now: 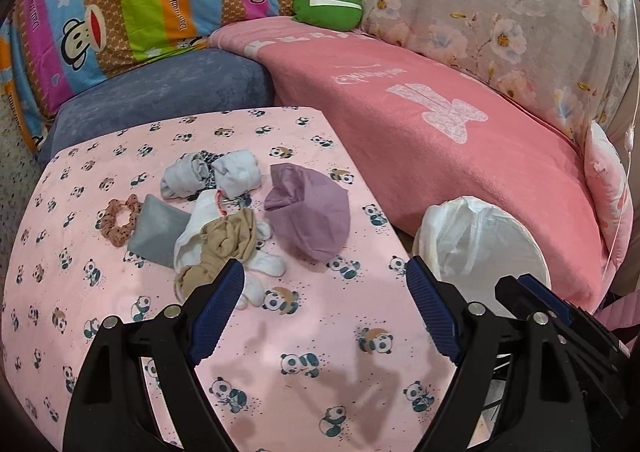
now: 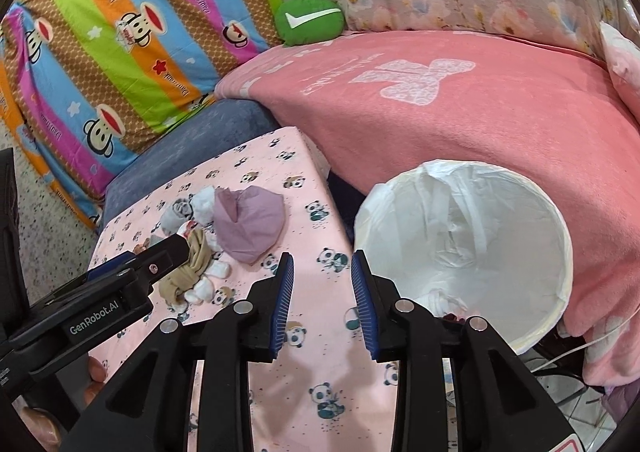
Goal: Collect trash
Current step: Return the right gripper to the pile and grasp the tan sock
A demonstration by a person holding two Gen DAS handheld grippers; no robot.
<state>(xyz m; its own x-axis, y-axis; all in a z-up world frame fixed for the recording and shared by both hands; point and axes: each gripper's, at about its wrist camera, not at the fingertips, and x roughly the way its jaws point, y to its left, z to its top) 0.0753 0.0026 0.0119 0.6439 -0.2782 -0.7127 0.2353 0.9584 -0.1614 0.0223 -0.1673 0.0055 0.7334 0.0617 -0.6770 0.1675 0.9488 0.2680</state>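
A heap of small items lies on the pink panda-print table point(image 1: 320, 352): white socks point(image 1: 236, 172), a beige stocking point(image 1: 224, 248), a grey cloth point(image 1: 160, 232), a spotted scrunchie point(image 1: 120, 222) and a crumpled purple cloth point(image 1: 312, 212). My left gripper point(image 1: 325, 308) hovers just in front of the heap, open wide with nothing between its fingers. My right gripper point(image 2: 323, 304) stands partly open and empty over the table's right edge, beside the white lined bin point(image 2: 560, 220). In the right wrist view the purple cloth point(image 2: 248, 224) and the beige stocking point(image 2: 188, 268) lie to the left.
The bin point(image 1: 520, 240) stands right of the table, against a pink blanket point(image 1: 460, 140) on the sofa. Crumpled white trash point(image 2: 440, 298) lies in the bin's bottom. A blue cushion point(image 1: 168, 92), a striped pillow point(image 1: 140, 4) and a green cushion point(image 1: 328, 4) sit behind.
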